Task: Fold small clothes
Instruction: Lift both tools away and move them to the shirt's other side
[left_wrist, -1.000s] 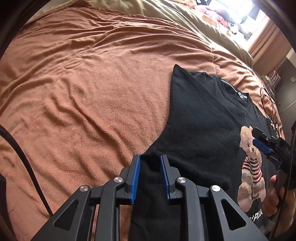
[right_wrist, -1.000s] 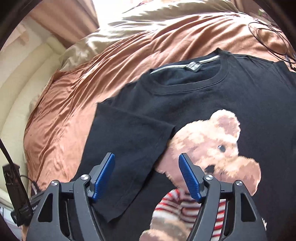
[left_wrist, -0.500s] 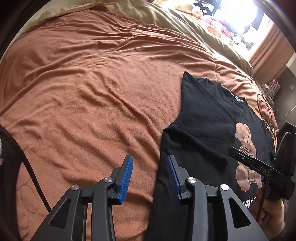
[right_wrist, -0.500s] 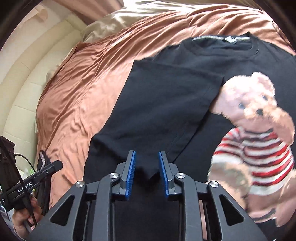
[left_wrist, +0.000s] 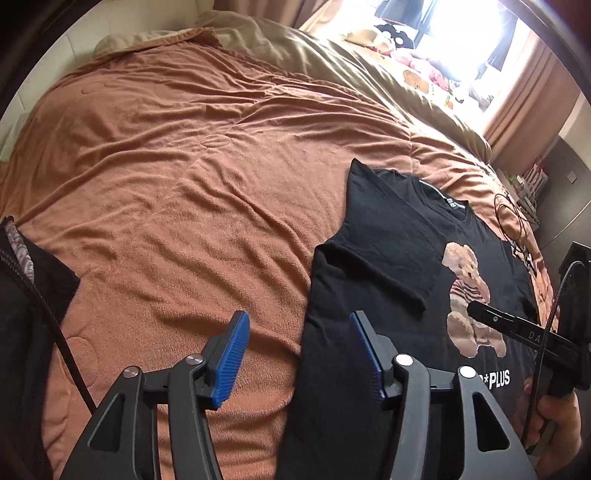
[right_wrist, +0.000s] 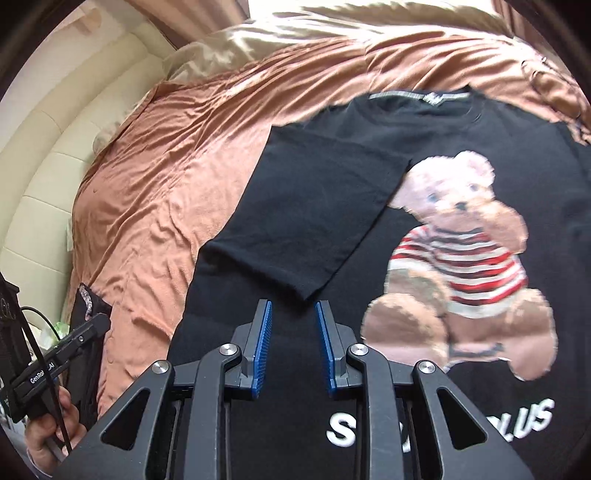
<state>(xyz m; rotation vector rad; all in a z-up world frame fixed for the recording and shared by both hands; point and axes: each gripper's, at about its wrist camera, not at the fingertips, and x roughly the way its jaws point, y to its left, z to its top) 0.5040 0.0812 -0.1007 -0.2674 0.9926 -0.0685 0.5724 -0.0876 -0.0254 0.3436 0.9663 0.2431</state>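
1. Nearest us in the left wrist view, our left gripper hangs over the edge of the shirt. Its jaws have just been opening and now stand well spread, pinching nothing: one blue pad is over the bare blanket, the other over black cloth.
2. In the right wrist view, our right gripper has its jaws drawn close with a narrow gap left between the pads. The gap looks empty; the hem of the folded sleeve lies just beyond the tips, apart from them.
3. The black T-shirt lies flat, print side up, on the orange-brown blanket. Its one sleeve is folded inward across the chest, with the sleeve edge just beside the teddy bear print.
4. White lettering sits below the bear, partly hidden by our gripper frames.
5. Farther off, a beige quilt is bunched at the far side of the bed.
6. Beyond that, the bright window and curtain close the view.
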